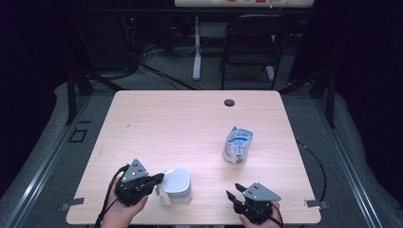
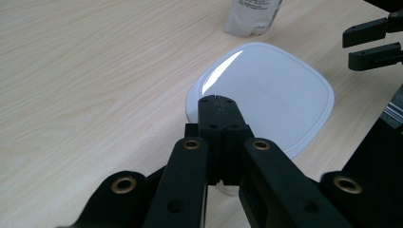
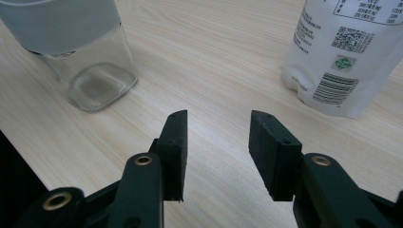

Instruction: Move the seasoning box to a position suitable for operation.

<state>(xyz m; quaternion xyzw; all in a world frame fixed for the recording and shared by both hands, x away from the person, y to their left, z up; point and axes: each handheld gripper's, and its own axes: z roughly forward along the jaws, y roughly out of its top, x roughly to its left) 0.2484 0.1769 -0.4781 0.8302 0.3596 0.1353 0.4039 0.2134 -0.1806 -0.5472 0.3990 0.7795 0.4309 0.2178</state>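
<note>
Nearest the camera in the high view, two hands come in over the front edge of the table [image 1: 142, 118], each carrying a black two-jaw gripper. On the person's left, the left gripper [image 1: 159, 180] points across toward a container [image 1: 177, 186] with a white lid and clear walls, which stands near the front edge, left of the middle. Its tips reach the container's left side at the lid. Seen from the left gripper view, the jaws of the left gripper [image 2: 217, 102] are pressed flat together with no gap between them, and their tips lie over the near edge of the white lid [image 2: 271, 90]; whether they pinch the lid's rim or only rest against it I cannot tell.

On the other side, the right gripper [image 1: 236, 191] sits near the front right of the table, well apart from the container. From the right gripper view its jaws [image 3: 217, 124] stand apart with bare wood between them, gripping nothing. That view also shows the container's clear lower wall and base [image 3: 95, 80] standing upright on the wood ahead to one side.

Farther back, right of the table's middle, a white pouch [image 1: 237, 145] with blue print stands upright, apart from both grippers. Its lower part, with a barcode and small print, shows in the right gripper view [image 3: 342, 61].

Beyond that, a small dark round hole [image 1: 229, 102] sits near the far edge of the table, and a dark chair [image 1: 252, 42] stands on the floor behind.
</note>
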